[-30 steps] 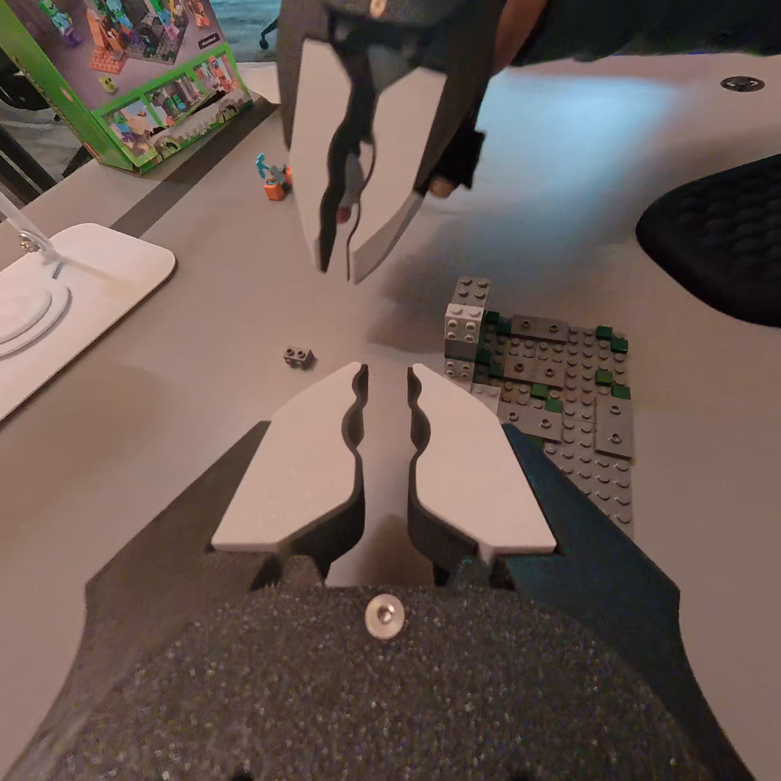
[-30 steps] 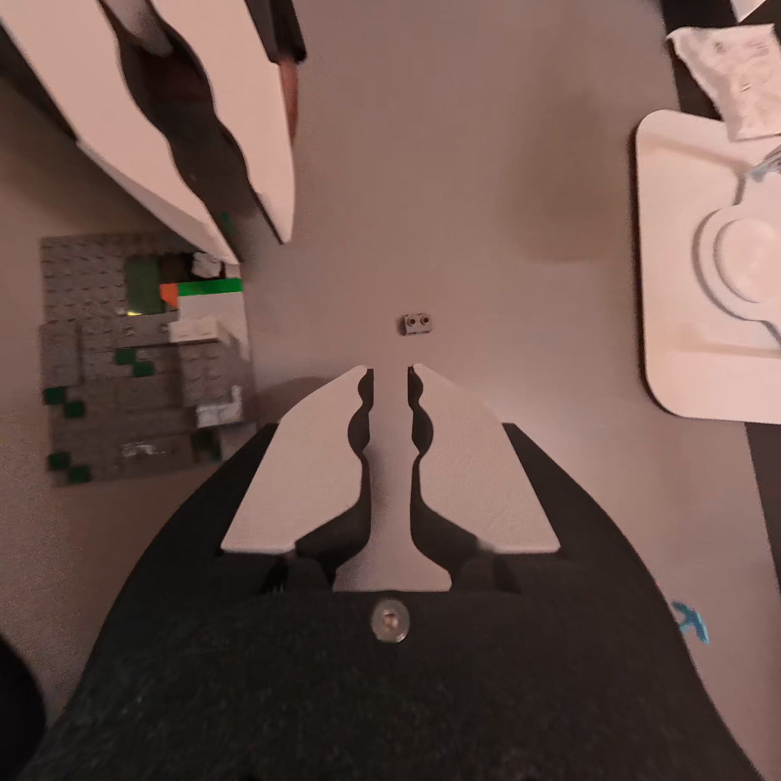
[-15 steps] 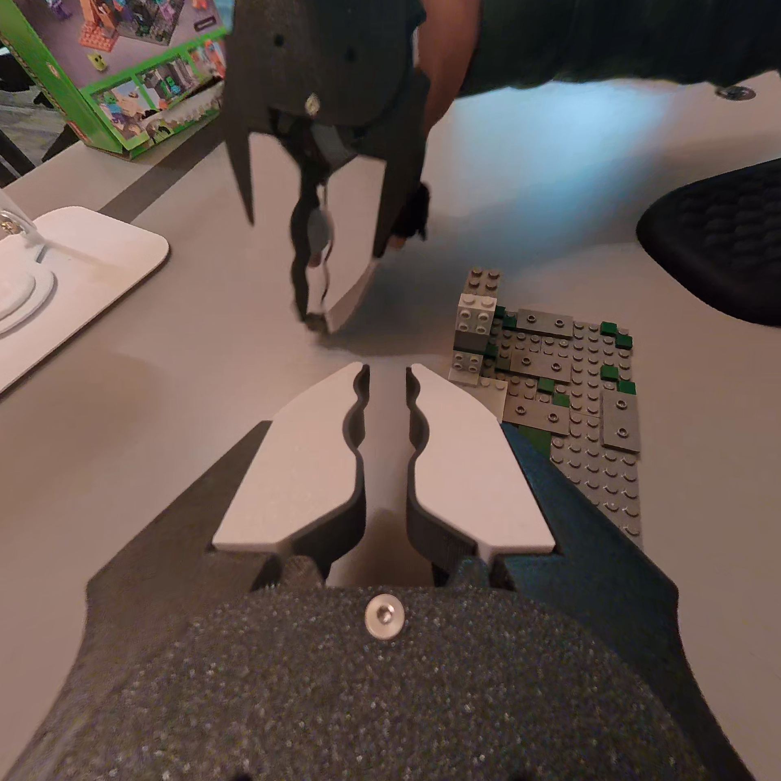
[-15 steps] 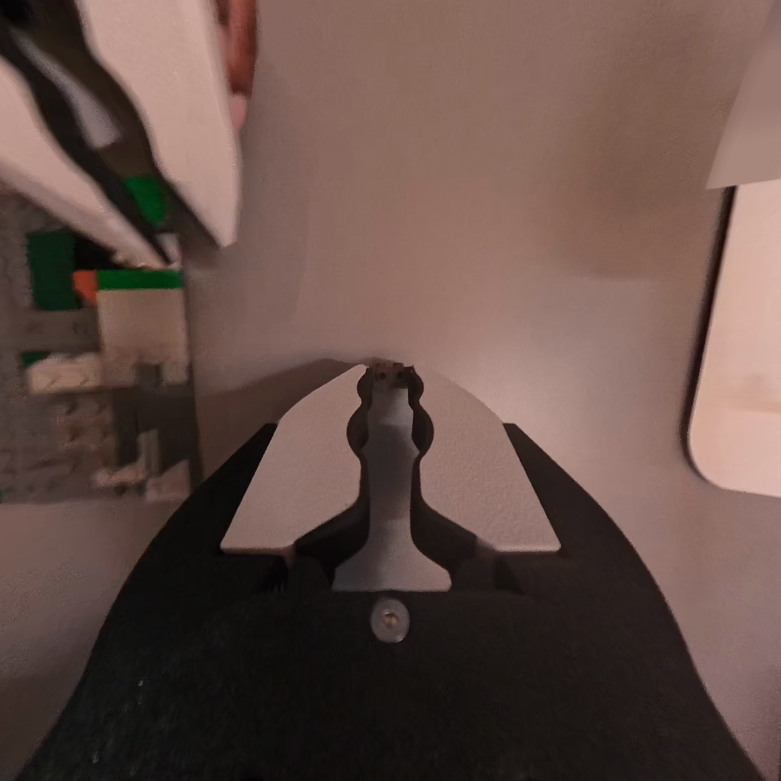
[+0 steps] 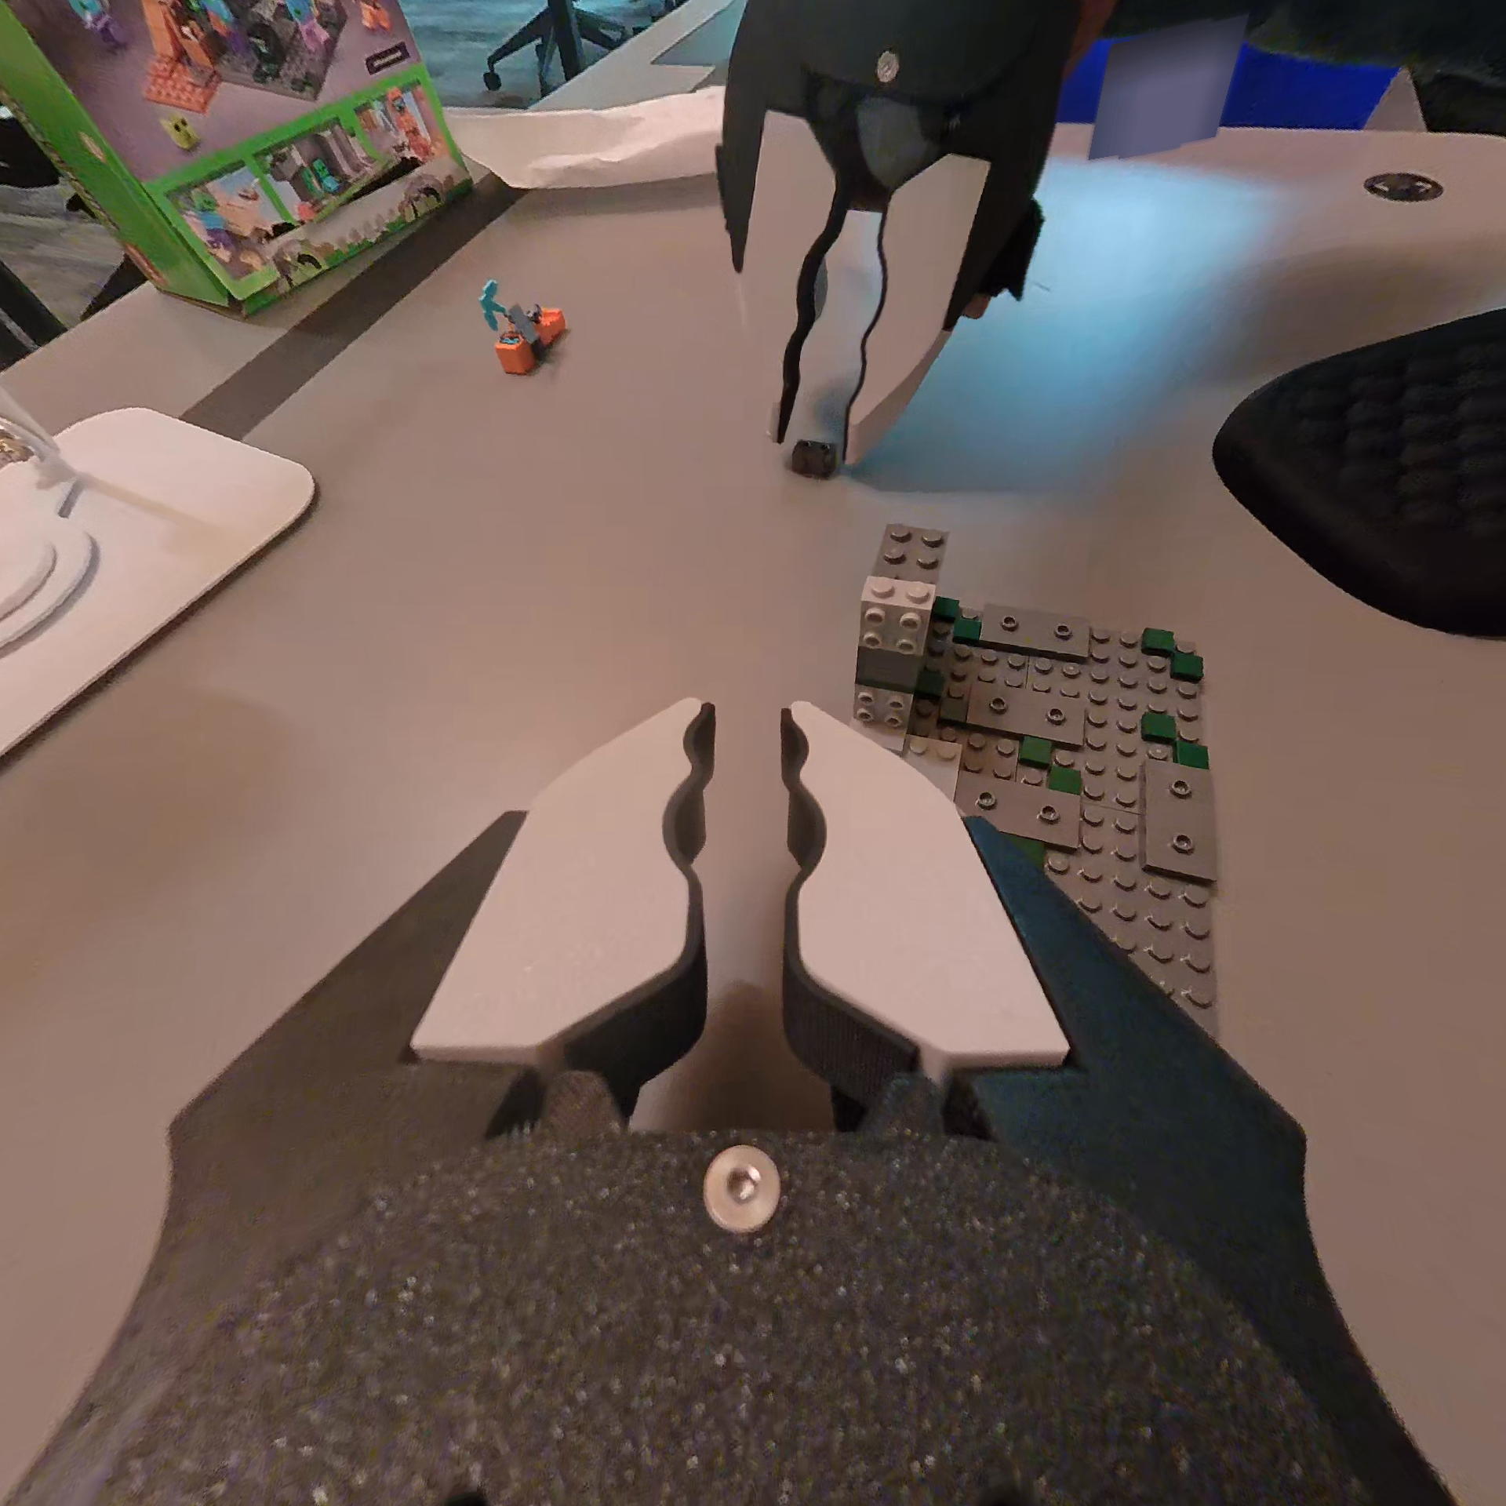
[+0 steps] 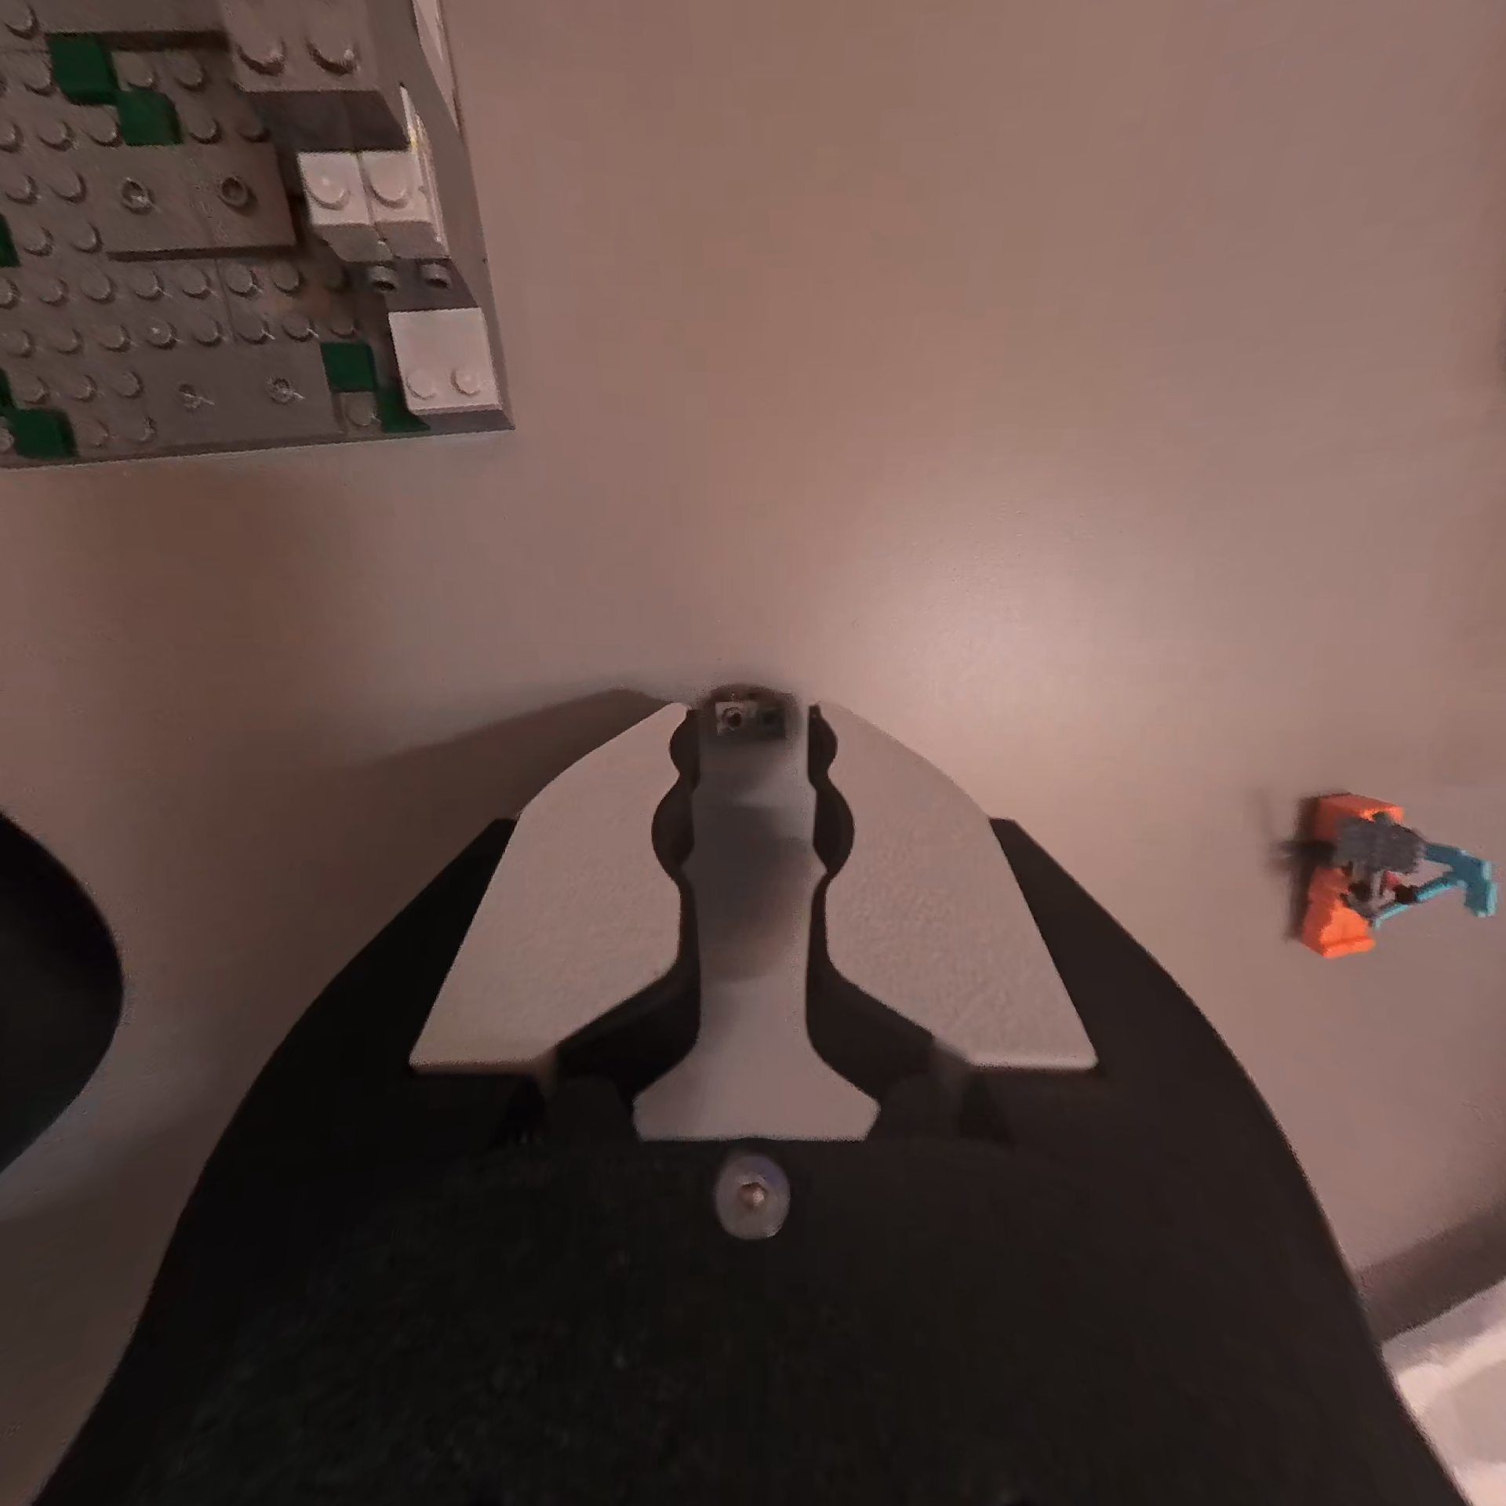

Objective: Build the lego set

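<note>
Pinching the small dark-grey two-stud plastic brick (image 6: pixel 748 722) at frame centre, right gripper (image 6: pixel 748 717) should carry it level toward the grey studded baseplate (image 6: pixel 163 326) upper left; left gripper (image 5: pixel 747 721) open, empty.

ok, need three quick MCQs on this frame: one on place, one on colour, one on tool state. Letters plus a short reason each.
1. Where is the small grey brick?
A. on the baseplate
B. between the right tool's tips
C. on the white pad

2. What colour are the small accent tiles on the grey baseplate?
A. green
B. red
C. yellow

3. What is the state of the left tool?
A. shut on a brick
B. open, holding nothing
C. out of view

Answers:
1 B: the right wrist view shows the brick at the tips of the right tool.
2 A: green tiles dot the plate.
3 B: table shows through the gap between its fingers.
</note>
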The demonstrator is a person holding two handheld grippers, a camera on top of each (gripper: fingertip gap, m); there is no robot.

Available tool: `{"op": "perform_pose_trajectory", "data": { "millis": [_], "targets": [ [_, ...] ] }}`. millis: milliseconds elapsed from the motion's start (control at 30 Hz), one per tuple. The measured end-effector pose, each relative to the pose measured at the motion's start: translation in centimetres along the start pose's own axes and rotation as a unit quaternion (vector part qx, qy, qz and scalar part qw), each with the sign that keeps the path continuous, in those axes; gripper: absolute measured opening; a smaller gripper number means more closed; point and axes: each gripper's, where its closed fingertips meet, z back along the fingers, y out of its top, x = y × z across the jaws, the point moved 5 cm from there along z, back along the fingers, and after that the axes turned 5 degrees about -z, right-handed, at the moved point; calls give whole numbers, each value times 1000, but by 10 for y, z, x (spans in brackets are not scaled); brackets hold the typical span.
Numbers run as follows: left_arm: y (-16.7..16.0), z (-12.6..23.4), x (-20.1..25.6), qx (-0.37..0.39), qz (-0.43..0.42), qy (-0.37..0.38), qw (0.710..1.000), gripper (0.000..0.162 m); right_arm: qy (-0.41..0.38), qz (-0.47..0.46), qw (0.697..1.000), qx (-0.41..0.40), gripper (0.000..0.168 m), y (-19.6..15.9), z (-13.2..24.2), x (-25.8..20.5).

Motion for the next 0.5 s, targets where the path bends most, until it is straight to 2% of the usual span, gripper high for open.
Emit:
{"op": "perform_pose_trajectory", "data": {
  "millis": [133,233,367,500],
  "targets": [
    [2,2,-1,5,0,4,1000,15,-11,-4,999,34,32,5,23,-9],
    [3,2,0,6,-2,-1,1000,14,-6,2,997,81,32,20,34,-37],
    [3,1,1,3,-8,-1,1000,15,-20,4,992,128,38,44,14,-64],
    [3,2,2,-2,-18,5,1000,15,-13,-13,986,164,38,61,-3,-63]
  ]
}}
